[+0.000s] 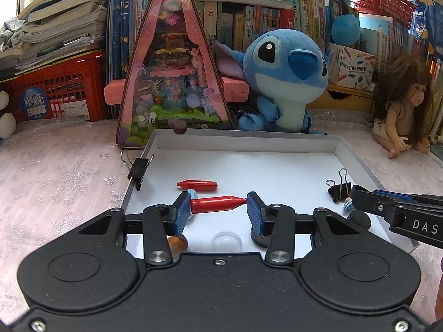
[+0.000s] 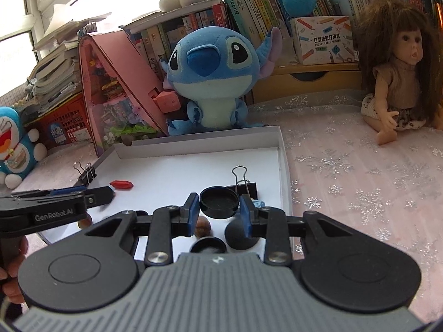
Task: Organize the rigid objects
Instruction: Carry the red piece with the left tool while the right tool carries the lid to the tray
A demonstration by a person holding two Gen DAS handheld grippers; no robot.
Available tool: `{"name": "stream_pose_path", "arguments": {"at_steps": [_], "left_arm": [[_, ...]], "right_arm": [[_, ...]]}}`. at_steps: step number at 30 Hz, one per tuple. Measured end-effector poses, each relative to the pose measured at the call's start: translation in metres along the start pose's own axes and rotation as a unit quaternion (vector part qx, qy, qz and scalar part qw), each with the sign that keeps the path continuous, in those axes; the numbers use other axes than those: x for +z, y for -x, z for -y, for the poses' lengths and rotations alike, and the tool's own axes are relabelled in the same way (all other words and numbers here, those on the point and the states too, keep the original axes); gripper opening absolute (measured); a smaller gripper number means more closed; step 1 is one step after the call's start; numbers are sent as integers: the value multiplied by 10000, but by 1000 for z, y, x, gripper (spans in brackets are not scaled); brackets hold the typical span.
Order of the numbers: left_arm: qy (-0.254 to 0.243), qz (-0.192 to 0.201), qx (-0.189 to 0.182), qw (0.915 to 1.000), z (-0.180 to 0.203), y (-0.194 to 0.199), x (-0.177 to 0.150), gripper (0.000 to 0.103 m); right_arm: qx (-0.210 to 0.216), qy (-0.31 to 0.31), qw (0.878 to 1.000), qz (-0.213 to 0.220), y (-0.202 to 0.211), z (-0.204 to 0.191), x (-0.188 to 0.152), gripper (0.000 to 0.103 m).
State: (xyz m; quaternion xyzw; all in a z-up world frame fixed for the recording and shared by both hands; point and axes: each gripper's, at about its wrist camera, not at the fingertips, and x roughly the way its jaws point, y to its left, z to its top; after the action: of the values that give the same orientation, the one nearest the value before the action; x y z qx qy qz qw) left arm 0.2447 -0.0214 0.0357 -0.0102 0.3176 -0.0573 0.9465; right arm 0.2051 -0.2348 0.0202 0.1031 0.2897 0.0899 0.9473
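Grippers hide several small items low in both frames. Left gripper (image 1: pixel 218 204) clamps a smooth red tapered cap (image 1: pixel 218 204); right gripper (image 2: pixel 219 210) clamps a round black lid (image 2: pixel 218 202), both centre-frame over the white tray (image 1: pixel 249 144).

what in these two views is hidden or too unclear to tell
- Small light-blue piece, left wrist view: mostly behind the right gripper, shape unclear.
- Brown object, left wrist view: cut off by the left gripper.
- Lower black cap, right wrist view: half hidden by the gripper body.
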Motion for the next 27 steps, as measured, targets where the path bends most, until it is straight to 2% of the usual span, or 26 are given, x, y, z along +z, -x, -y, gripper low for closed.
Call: {"name": "stream_pose_path", "arguments": {"at_steps": [3,6,12,22,27], "left_arm": [[-45,19,-50,10000,1,-5,3,42],[-142,-122,-165,9997,1,-14,12,42],[-100,-317,-129,9994,-2,-36,28,42],[13,-456,-303,9985,2,-57,23,42],[-71,-510,-261,9983,5,-60,20,42]], "right_arm": [[24,-15,10000,-53,-5,-1,3,37],[93,-9,9997,-219,-13,-2,10,37],[66,-181,9983,-557,-36,0,25,37],[93,-293,9969,-729,-55,-2,28,37],[57,-321,9965,-766,-57,-1,26,37]]}}
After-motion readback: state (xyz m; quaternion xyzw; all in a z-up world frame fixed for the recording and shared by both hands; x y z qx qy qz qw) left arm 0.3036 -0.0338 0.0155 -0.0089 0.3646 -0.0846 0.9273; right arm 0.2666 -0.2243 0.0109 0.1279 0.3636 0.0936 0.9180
